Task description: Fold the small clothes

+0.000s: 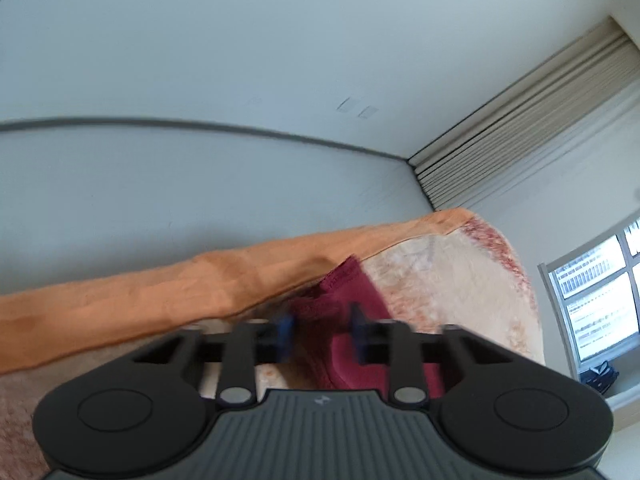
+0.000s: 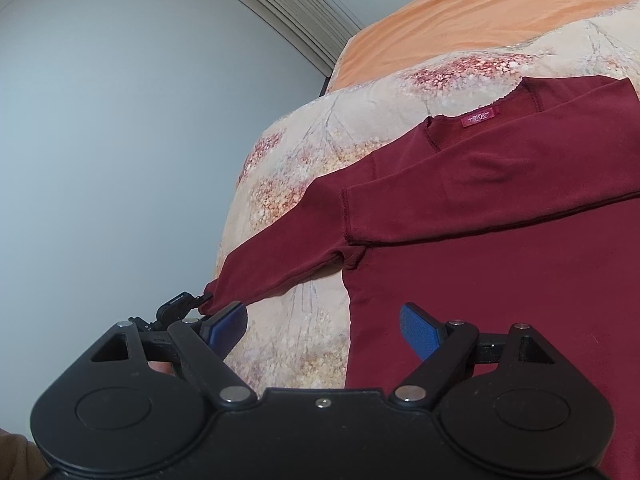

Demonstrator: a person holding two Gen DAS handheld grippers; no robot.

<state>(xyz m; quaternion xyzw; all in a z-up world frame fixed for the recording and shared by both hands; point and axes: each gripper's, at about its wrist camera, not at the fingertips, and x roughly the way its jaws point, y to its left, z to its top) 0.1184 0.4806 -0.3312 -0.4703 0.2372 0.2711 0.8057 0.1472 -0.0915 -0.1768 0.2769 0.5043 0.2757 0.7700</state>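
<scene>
The maroon shirt (image 2: 500, 208) lay on the bed (image 2: 304, 344), its sleeve cuff seemingly pinched in the left tongs (image 1: 322, 330), right tongs (image 2: 324, 330) released at its hem.

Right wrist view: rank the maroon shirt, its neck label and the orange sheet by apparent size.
1. Maroon shirt, largest, though nearest the camera.
2. Orange sheet, farther back and cut by the frame edge.
3. Neck label, smallest.

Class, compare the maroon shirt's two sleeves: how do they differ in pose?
The folded sleeve lies across the chest of the shirt; the outstretched sleeve reaches sideways over the floral blanket. The folded sleeve rests flat; the outstretched sleeve's cuff looks lifted. Both are maroon.
</scene>
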